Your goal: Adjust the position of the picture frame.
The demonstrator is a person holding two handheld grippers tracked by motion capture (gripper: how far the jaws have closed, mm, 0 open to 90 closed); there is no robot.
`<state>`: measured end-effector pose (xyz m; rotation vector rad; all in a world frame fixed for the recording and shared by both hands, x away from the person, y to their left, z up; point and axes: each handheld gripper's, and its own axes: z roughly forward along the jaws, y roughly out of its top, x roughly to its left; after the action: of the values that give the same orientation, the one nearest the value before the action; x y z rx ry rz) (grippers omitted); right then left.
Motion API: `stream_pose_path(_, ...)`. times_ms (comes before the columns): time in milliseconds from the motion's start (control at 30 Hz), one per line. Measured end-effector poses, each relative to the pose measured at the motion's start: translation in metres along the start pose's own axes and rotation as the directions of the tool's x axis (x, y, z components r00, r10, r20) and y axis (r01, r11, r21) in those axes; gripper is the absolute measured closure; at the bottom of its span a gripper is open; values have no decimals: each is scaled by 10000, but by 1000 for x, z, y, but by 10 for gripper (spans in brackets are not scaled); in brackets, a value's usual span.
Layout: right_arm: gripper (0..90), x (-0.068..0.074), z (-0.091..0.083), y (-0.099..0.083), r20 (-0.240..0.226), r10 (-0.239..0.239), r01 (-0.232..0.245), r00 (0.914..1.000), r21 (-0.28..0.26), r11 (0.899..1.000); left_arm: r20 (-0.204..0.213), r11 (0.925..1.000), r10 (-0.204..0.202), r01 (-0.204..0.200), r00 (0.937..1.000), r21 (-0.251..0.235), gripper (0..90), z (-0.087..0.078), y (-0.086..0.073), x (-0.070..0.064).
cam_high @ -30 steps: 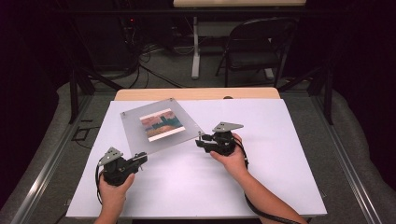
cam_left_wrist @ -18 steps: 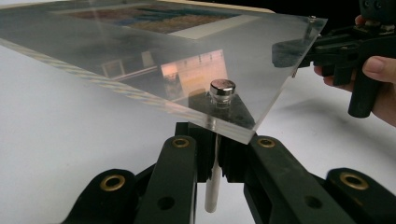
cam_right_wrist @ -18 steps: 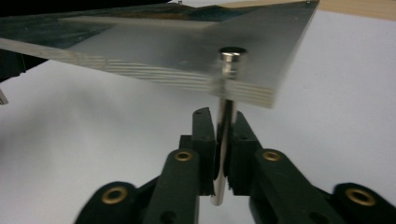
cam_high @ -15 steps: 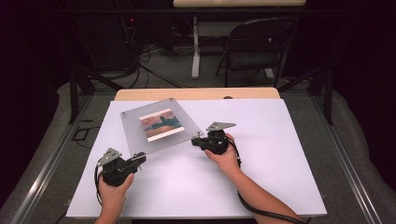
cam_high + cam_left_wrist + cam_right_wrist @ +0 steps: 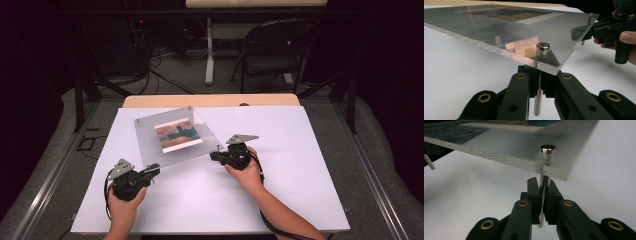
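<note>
At the left of the white table, my left gripper had its jaws pressed together on a metal standoff post beneath the near-left corner of the clear acrylic picture frame. That frame, with a colourful print sandwiched inside, sat tilted across the middle of the table, held up at its near edge between my two tools. Further right, my right gripper pinched the post under the near-right corner in the same way, just below its chrome cap. My worry was the grip itself: those posts were thin, round and smooth, so either could have slid or twisted between the pads. If one hand had risen faster than the other, the panel might have racked, slipped from one pinch and dropped onto the table.
</note>
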<state>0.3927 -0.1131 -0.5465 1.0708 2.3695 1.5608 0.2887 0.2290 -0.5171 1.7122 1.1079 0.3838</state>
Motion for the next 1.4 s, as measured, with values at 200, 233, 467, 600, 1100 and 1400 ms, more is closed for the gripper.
stream_pose_path(200, 854, 6, -26, -10, 62, 239, -239, 9997, 95, 9997, 418, 9994, 336, -334, 9986, -54, 847, 3, 3, -13)
stream_pose_path(233, 854, 7, -30, -12, 115, 279, -280, 9995, 77, 9996, 538, 9993, 363, -362, 9979, -33, 846, 4, 4, -16)
stream_pose_path(467, 854, 8, -64, -28, 460, 663, -665, 9967, 42, 9978, 1113, 9963, 857, -860, 9901, -14, 846, 15, 9, -35)
stream_pose_path(600, 854, 8, -81, -38, 700, 999, -987, 9925, -202, 9949, 1348, 9940, 1087, -1091, 9849, -50, 846, 24, 14, -46)
stream_pose_path(1100, 853, 7, -88, -40, 1299, 1061, -991, 9858, -587, 9933, 1245, 9944, 1043, -1056, 9867, 42, 847, 43, 23, -38)
stream_pose_path(1400, 853, 4, -85, -38, 1600, 939, -853, 9826, -599, 9946, 1100, 9960, 819, -852, 9906, 252, 847, 62, 27, -27)
